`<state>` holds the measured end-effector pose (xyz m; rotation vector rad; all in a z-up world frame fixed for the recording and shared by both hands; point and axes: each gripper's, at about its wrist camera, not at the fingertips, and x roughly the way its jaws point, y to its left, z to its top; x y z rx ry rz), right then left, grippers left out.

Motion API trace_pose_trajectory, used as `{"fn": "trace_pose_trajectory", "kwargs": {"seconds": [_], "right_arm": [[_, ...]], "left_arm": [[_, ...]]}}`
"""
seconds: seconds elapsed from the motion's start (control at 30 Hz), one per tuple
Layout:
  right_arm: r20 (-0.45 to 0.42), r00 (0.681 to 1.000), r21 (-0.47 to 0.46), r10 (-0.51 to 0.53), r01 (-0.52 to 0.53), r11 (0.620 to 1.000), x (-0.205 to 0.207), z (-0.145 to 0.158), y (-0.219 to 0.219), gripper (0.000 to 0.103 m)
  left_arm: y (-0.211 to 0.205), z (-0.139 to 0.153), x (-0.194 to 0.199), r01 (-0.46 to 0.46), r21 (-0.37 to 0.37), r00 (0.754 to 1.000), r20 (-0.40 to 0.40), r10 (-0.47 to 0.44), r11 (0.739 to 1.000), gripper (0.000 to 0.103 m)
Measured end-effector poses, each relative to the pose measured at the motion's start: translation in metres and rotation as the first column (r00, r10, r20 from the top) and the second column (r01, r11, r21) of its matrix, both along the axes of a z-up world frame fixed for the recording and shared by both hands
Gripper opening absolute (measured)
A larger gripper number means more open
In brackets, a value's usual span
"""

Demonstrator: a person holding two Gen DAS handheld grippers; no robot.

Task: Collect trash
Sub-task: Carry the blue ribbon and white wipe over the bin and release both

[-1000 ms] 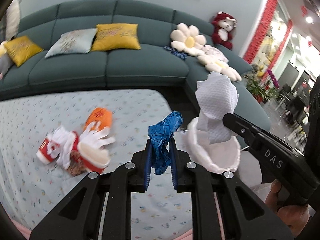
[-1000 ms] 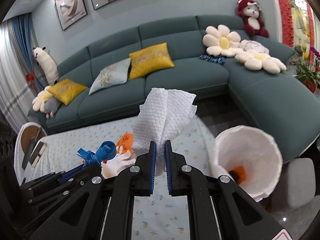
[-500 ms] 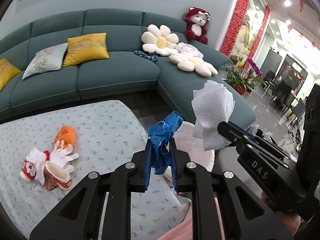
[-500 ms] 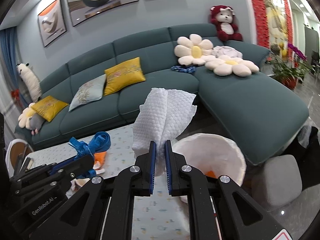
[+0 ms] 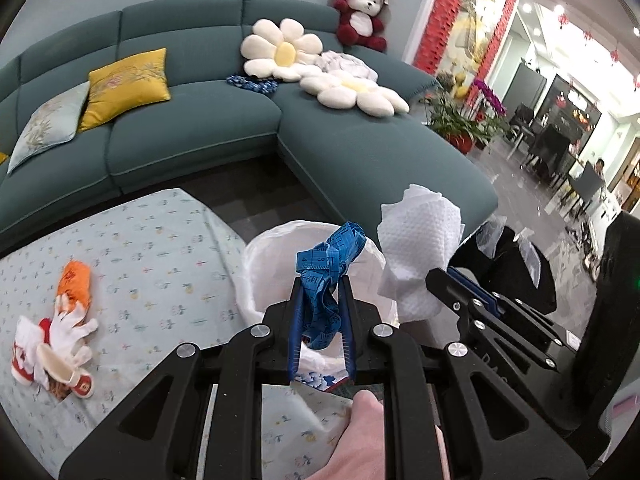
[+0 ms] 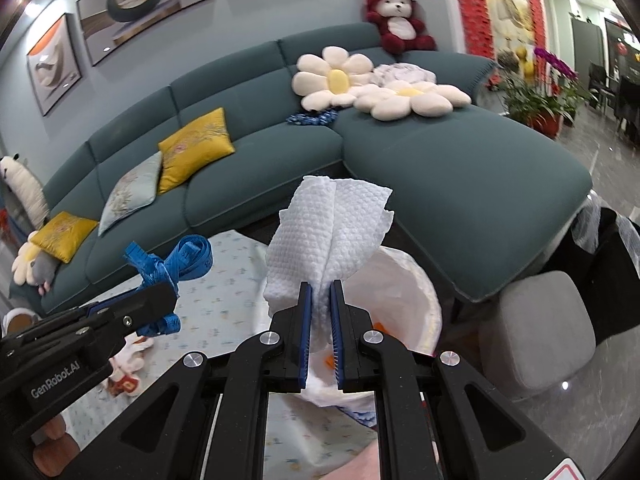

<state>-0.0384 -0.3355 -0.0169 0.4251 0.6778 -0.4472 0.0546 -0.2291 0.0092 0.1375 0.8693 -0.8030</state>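
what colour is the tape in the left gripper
Blue tape measure with printed numbers, clearest in the left wrist view.

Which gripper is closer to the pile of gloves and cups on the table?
Left. The left gripper, shut on the blue tape measure, is on the side of the glove and cup pile; the right gripper, holding the paper towel, sits farther away over the bin.

Both grippers swinging away from table centre toward white-lined bin — bin now sitting directly behind left gripper and its blue tape measure. Right gripper bringing paper towel over bin mouth. Glove-and-cup litter sliding toward left edge.
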Motion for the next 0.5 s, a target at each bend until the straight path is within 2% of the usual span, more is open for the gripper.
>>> {"fn": "trace_pose_trajectory", "kwargs": {"seconds": [0.17, 0.5], "right_arm": [[-0.011, 0.999, 0.021, -0.034, 0.035, 0.999, -0.001, -0.013, -0.022, 0.009], [-0.039, 0.998, 0.076, -0.039, 0.042, 0.996, 0.013, -0.04, -0.046, 0.012]], "left_arm": [[-0.03, -0.013, 0.002, 0.024, 0.035, 1.0, -0.004, -0.024, 0.999, 0.016], [-0.059, -0.038, 0.015, 0.041, 0.09, 0.999, -0.034, -0.038, 0.995, 0.017]]}}
